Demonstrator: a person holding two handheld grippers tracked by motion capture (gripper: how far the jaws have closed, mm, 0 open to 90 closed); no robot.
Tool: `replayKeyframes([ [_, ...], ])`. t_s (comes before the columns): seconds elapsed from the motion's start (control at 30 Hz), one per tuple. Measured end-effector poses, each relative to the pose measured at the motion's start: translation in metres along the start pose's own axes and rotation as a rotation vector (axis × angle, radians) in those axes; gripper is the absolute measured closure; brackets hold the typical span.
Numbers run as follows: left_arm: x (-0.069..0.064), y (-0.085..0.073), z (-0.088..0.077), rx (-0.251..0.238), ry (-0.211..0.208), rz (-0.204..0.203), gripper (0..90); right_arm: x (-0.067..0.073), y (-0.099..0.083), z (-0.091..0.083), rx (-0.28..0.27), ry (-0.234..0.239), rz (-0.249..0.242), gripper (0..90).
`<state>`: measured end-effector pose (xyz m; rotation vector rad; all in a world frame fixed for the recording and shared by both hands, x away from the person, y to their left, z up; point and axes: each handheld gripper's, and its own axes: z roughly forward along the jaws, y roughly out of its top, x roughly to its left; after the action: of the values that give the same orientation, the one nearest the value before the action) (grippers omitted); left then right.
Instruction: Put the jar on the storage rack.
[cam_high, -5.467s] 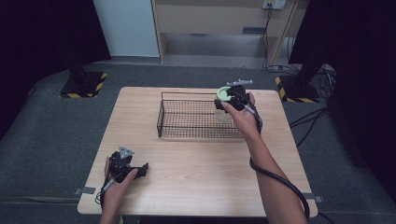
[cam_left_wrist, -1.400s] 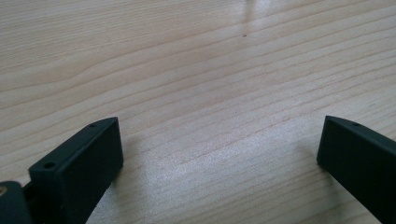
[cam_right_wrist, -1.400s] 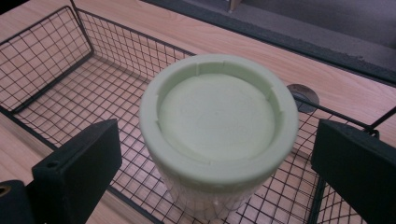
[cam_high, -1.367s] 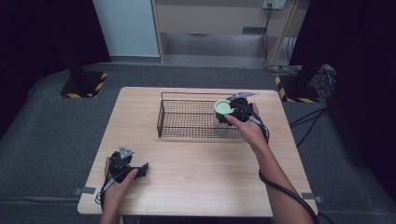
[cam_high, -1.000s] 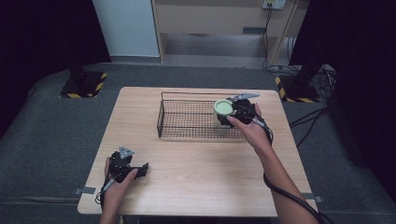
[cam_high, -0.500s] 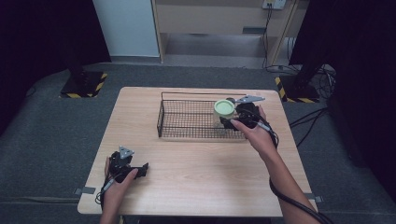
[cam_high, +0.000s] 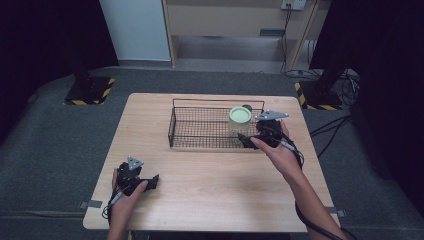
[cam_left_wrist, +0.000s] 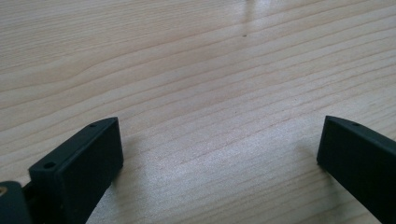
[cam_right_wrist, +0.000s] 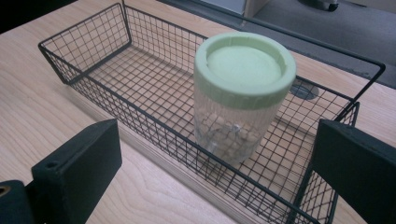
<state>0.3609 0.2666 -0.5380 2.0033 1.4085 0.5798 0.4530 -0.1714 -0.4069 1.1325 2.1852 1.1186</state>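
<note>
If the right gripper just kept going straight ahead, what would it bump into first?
Probably the near wall of the wire basket, then the green-lidded jar standing inside it. The right gripper has its jaws wide open.

A pale wooden table (cam_high: 210, 200) stands on grey carpet (cam_high: 55, 150). Beyond it — two black stands with yellow-striped bases (cam_high: 90, 90), a white panel (cam_high: 135, 30), a wooden cabinet (cam_high: 230, 15). Cables (cam_high: 345, 82) — several, perhaps — tangle at the right.
</note>
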Motion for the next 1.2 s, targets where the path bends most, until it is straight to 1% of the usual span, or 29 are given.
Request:
replayKeyframes([
  [0.07, 0.000, 0.000, 0.000, 0.000, 0.000, 0.000, 0.0, 0.000, -0.003, -0.002, 0.003, -0.005, -0.014, 2.2],
  [0.17, 0.000, 0.000, 0.000, 0.000, 0.000, 0.000, 0.0, -0.001, -0.010, -0.006, 0.005, -0.009, -0.021, 2.3],
  [0.27, 0.000, 0.000, 0.000, 0.000, 0.000, 0.000, 0.0, -0.002, -0.019, -0.010, 0.021, -0.021, -0.029, 2.3],
  [0.4, 0.000, 0.000, 0.000, 0.000, 0.000, 0.000, 0.0, -0.006, -0.033, -0.014, 0.038, -0.029, -0.019, 2.2],
  [0.53, 0.000, 0.000, 0.000, 0.000, 0.000, 0.000, 0.0, -0.008, -0.046, -0.017, 0.056, -0.037, -0.022, 2.1],
  [0.73, 0.000, 0.000, 0.000, 0.000, 0.000, 0.000, 0.0, -0.012, -0.065, -0.022, 0.072, -0.044, -0.004, 2.3],
  [0.8, 0.000, 0.000, 0.000, 0.000, 0.000, 0.000, 0.0, -0.013, -0.071, -0.023, 0.073, -0.044, 0.011, 2.3],
  [1.07, 0.000, 0.000, 0.000, 0.000, 0.001, 0.000, 0.0, -0.016, -0.095, -0.025, 0.089, -0.047, 0.047, 2.7],
  [1.2, 0.000, 0.000, 0.000, 0.000, 0.000, 0.000, 0.0, -0.016, -0.107, -0.021, 0.122, -0.052, 0.072, 2.9],
])
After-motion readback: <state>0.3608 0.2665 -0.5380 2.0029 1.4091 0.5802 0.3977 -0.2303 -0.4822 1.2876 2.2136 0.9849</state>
